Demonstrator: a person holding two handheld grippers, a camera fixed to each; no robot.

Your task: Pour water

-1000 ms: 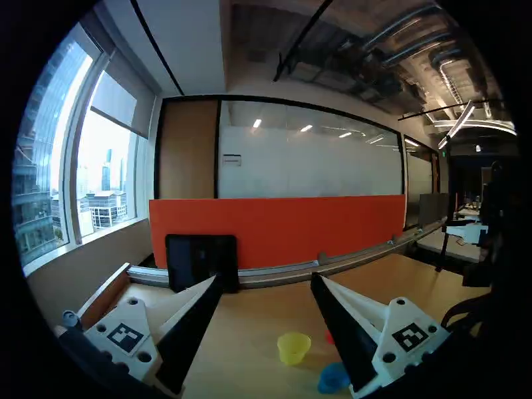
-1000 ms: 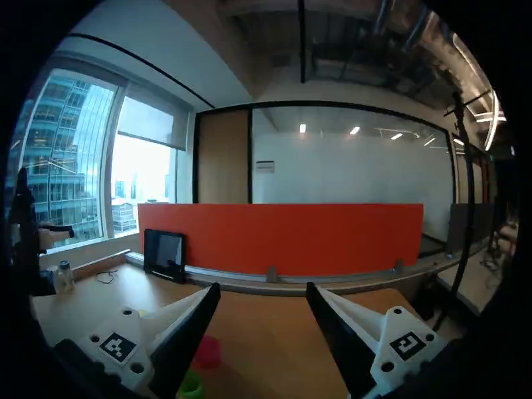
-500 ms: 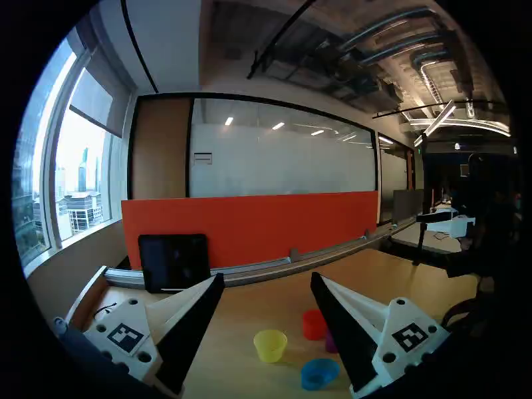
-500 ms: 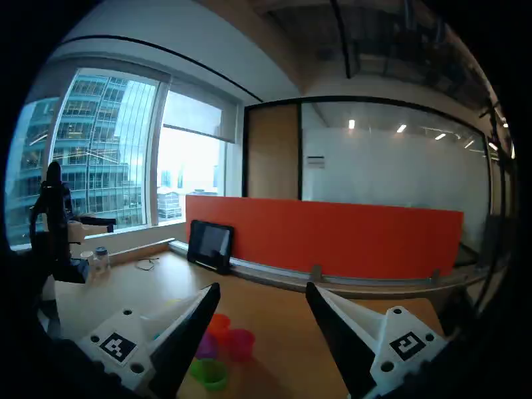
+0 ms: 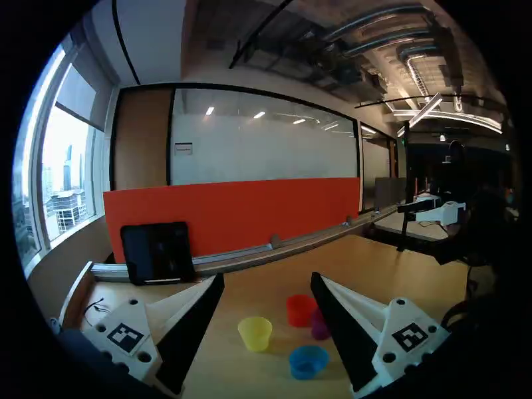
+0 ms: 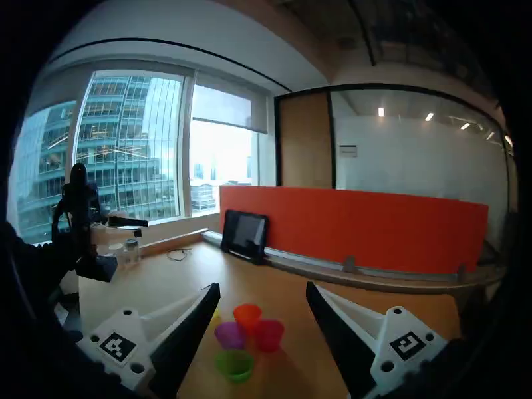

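Four round plastic cups are seen just ahead of the left gripper: yellow cup, red cup, purple cup, blue cup. It and the right gripper are held wide, empty.

I saw a dark tablet standing at the far edge of the wooden desk, against the orange partition that ran along this edge. A thin cable lay near the tablet. Large windows were beyond the desk's side edge.
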